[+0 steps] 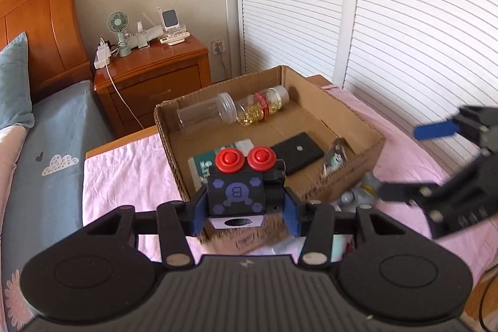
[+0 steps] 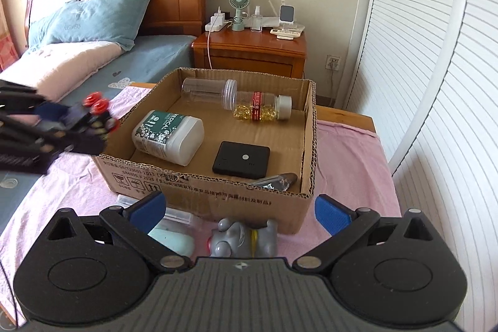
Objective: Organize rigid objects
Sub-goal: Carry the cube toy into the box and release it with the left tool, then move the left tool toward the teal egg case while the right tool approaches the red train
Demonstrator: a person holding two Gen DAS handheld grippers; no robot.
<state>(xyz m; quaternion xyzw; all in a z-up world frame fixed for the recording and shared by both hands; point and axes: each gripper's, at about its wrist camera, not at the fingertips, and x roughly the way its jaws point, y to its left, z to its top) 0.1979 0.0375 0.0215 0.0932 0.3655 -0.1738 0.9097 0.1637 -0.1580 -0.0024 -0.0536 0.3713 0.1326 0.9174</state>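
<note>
Left wrist view has the left tool pinching a dark cube toy with two red buttons on top, its blue pads pressed against the cube's sides. The toy hangs in the air just short of the near wall of the cardboard box, so the step in hand looks like carrying it in. Right wrist view shows the right tool spread wide and holding nothing, with a grey toy figure on the pink cloth between its fingers and a pale mint object just beside its left finger. Beyond them the box holds a white medical bottle, a black flat device, a foil packet, and at the far wall a clear jar and a capsule bottle. Next, I judge, the left tool must clear the rim, lower over bare cardboard near the device, and release.
</note>
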